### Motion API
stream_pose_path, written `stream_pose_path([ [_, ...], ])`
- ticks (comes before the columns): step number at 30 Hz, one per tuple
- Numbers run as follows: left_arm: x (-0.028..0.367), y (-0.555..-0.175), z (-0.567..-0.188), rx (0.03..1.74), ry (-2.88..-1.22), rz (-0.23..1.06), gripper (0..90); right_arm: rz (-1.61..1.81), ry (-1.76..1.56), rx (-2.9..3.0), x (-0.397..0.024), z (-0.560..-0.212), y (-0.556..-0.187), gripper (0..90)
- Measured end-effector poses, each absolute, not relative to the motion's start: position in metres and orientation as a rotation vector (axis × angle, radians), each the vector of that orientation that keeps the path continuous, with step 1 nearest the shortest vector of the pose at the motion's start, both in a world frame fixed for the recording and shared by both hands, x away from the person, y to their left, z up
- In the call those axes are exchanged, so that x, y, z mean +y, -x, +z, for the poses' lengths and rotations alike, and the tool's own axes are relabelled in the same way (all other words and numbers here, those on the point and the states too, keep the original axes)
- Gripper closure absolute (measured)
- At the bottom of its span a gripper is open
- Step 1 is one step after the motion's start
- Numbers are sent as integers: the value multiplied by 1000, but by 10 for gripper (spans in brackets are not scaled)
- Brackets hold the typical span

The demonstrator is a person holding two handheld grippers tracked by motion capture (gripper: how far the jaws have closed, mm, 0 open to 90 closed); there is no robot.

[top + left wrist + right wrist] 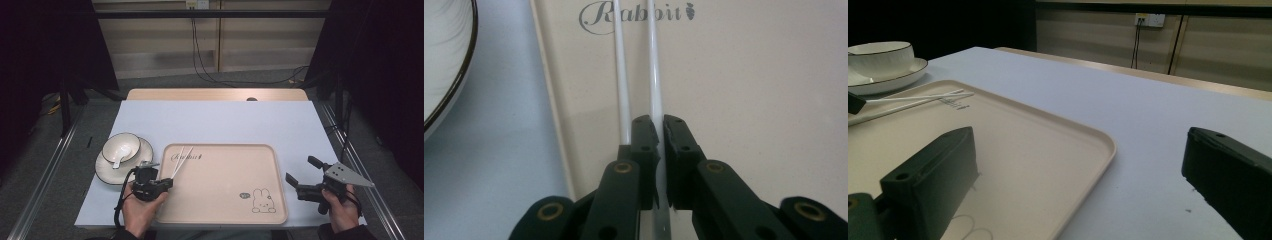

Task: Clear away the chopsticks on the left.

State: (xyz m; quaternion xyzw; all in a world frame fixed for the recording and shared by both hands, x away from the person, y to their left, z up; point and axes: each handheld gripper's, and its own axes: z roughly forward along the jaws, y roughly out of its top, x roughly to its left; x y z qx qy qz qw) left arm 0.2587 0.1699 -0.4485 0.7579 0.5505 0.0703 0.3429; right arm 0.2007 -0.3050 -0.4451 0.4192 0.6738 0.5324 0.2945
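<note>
Two white chopsticks (182, 159) lie side by side on the cream rabbit tray (225, 185), near its left edge. My left gripper (169, 181) is at their near end. In the left gripper view its jaws (660, 125) stand almost together, pinching the right chopstick (654, 75), while the other chopstick (620, 75) runs just outside the left jaw. My right gripper (300, 169) hangs at the tray's right side with its jaws wide apart (1080, 145) and nothing between them.
A white bowl (121, 147) with a spoon in it sits on a dark-rimmed plate (112, 172), left of the tray. The tray (1023, 165) rests on a pale sheet over the table. Cables hang at the back wall.
</note>
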Motion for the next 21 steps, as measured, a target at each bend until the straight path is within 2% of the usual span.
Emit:
stream_pose_path([
  [9, 165, -263, -460, 1462, -2014, 117, 843, 1420, -1120, 1793, -305, -445, -201, 10],
  [21, 165, -265, -462, 1441, -2016, 116, 816, 1421, -1118, 1793, -305, -445, -201, 10],
])
